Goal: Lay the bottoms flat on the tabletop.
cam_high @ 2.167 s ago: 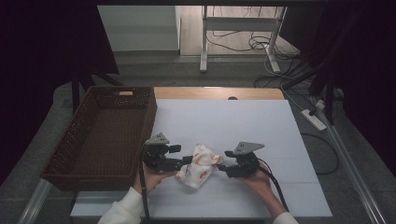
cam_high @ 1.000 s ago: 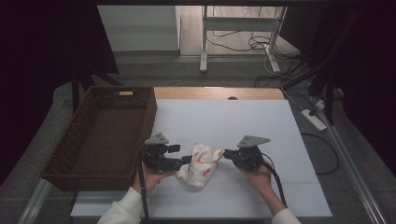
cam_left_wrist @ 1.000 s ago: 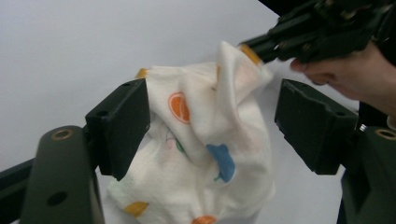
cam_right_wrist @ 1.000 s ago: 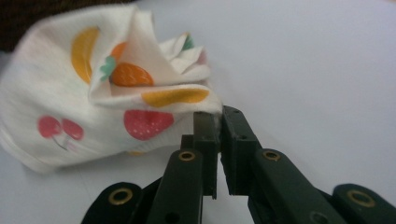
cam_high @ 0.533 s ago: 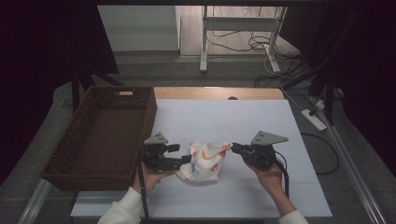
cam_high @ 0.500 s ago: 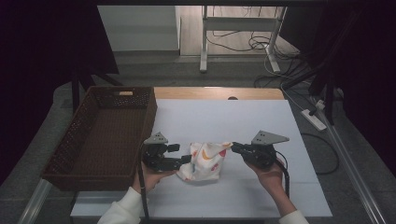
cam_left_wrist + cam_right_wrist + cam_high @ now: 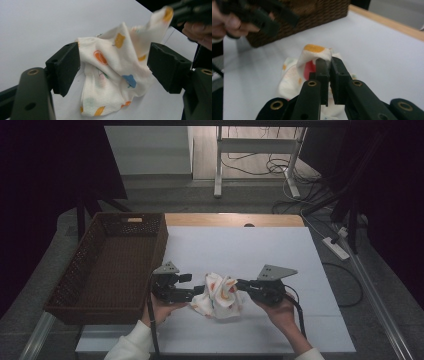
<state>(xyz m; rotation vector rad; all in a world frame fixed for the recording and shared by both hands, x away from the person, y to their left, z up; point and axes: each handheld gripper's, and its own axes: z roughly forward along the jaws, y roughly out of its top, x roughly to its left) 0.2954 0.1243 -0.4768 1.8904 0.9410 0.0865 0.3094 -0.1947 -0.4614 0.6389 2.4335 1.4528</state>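
Observation:
A crumpled white cloth (image 7: pixel 220 296) with orange, red and blue prints lies on the white table between both grippers. My left gripper (image 7: pixel 197 291) is open at the cloth's left side. In the left gripper view its jaws stand wide apart around the cloth (image 7: pixel 112 75), with the left gripper (image 7: pixel 113 52) not pinching it. My right gripper (image 7: pixel 241 283) is shut on the cloth's upper right corner. In the right gripper view the right gripper (image 7: pixel 328 61) clamps a fold of the cloth (image 7: pixel 312 53) and holds that corner raised.
A brown wicker basket (image 7: pixel 107 260) stands along the table's left side, close to the left gripper, and its wall (image 7: pixel 312 15) appears in the right gripper view. White table surface (image 7: pixel 250 245) stretches behind the cloth. A power strip (image 7: pixel 336 247) lies on the floor to the right.
The right gripper pulled the cloth's corner out to the right, then came back left. The cloth, stretched half a second ago, is bunched up again. The left gripper has barely moved.

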